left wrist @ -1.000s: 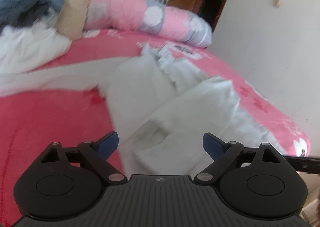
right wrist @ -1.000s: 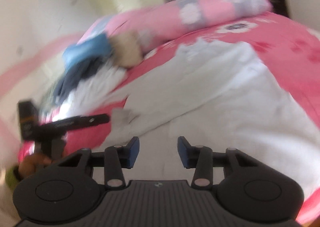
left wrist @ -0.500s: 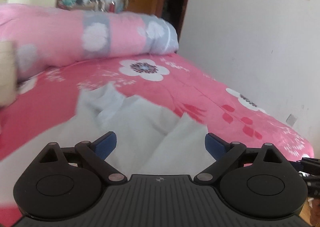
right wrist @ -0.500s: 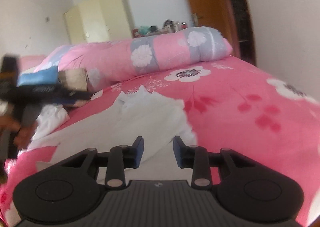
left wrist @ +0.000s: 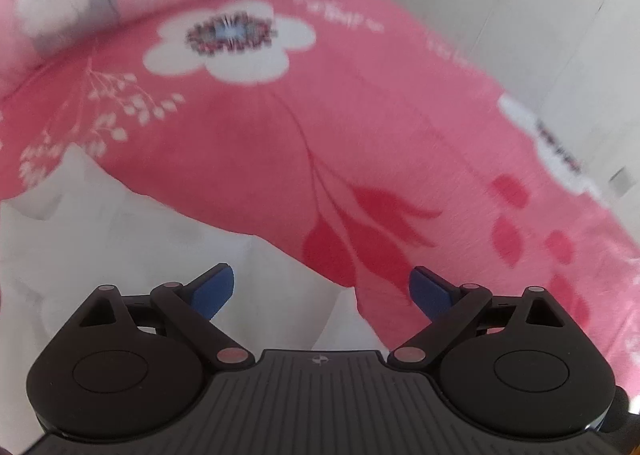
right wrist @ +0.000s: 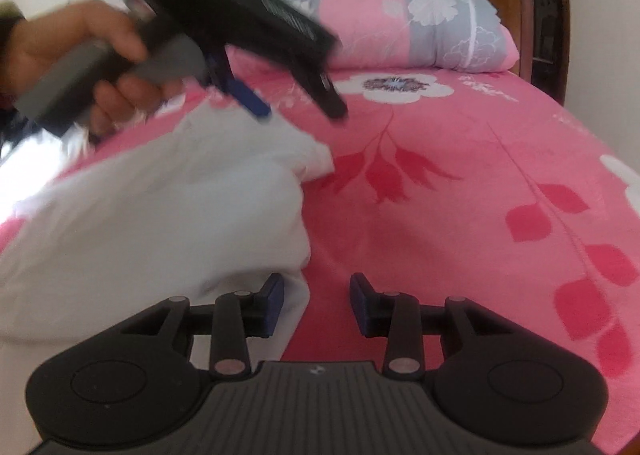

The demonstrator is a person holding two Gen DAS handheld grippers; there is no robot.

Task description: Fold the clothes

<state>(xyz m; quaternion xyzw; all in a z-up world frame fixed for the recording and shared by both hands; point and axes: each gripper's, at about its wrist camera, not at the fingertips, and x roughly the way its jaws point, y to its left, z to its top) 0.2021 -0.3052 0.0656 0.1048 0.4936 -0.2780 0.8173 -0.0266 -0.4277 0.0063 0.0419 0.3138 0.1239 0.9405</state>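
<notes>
No writing is legible; left tongs (left wrist: 322,287) gape wide, right tongs (right wrist: 316,305) part-open, both empty above the white garment (right wrist: 152,223).

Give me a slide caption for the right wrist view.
Right gripper open over the white garment's edge on the pink bedspread; left gripper hovers beyond.

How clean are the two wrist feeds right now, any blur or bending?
Left wrist view: the pink bedspread is smeared by motion, its edges bowed by the lens. Right wrist view: the hand with the left claw is blurred; the bolster is sharper.
</notes>
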